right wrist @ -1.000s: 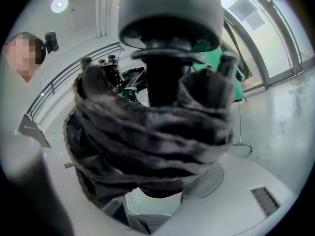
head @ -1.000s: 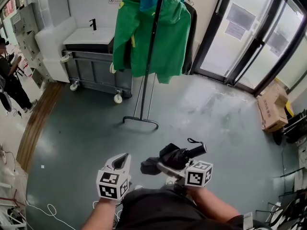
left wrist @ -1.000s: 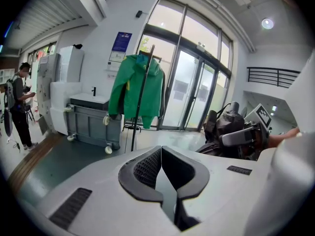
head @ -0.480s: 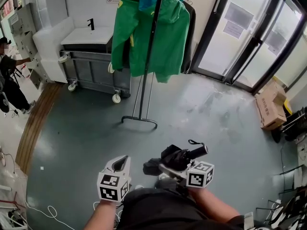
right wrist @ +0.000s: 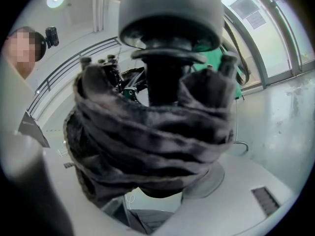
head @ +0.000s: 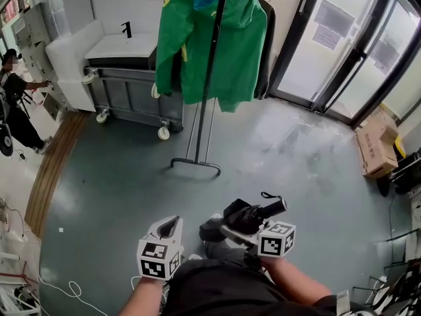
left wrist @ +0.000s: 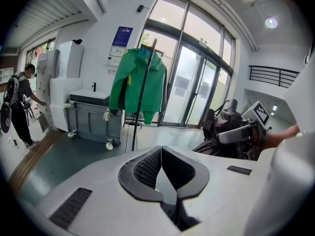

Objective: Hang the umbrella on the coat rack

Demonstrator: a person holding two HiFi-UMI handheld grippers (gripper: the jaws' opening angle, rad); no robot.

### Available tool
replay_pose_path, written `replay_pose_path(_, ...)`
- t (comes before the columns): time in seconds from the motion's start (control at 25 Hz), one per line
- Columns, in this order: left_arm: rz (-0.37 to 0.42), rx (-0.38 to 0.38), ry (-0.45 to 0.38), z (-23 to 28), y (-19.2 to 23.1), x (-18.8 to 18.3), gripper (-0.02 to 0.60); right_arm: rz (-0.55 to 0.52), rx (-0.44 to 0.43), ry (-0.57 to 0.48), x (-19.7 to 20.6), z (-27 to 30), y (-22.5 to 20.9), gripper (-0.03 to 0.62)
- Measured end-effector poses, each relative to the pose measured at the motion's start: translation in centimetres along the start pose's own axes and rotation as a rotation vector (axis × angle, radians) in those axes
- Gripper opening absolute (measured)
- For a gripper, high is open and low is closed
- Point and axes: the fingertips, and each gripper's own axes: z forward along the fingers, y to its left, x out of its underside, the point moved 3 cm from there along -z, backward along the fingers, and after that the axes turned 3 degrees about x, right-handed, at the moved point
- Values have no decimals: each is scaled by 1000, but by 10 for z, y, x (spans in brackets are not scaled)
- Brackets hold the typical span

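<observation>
Since the black metal coat rack (head: 210,78) sits barely nearer, the walk-up remains: right gripper (head: 230,228) jaws clamp the folded black fabric umbrella (head: 245,214); left gripper (head: 172,222) jaws closed, empty.

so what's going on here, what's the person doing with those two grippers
A person holds a gripper in each hand. The right gripper is shut on a folded black umbrella, held low in front of the body. The left gripper holds nothing, its fingers together. The coat rack stands ahead across the floor with a green jacket on it; the umbrella is not yet hung there.
</observation>
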Motion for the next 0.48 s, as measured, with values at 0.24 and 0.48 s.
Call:
replay_pose_path(0.24,1,-51,-20,5,27,-23,15,-15,-27,7,-24,27,-12,273)
replay_pose_path(0.48,0,-60,0,32,43,-43,15,-72,-15,24,-49,46,-32,273)
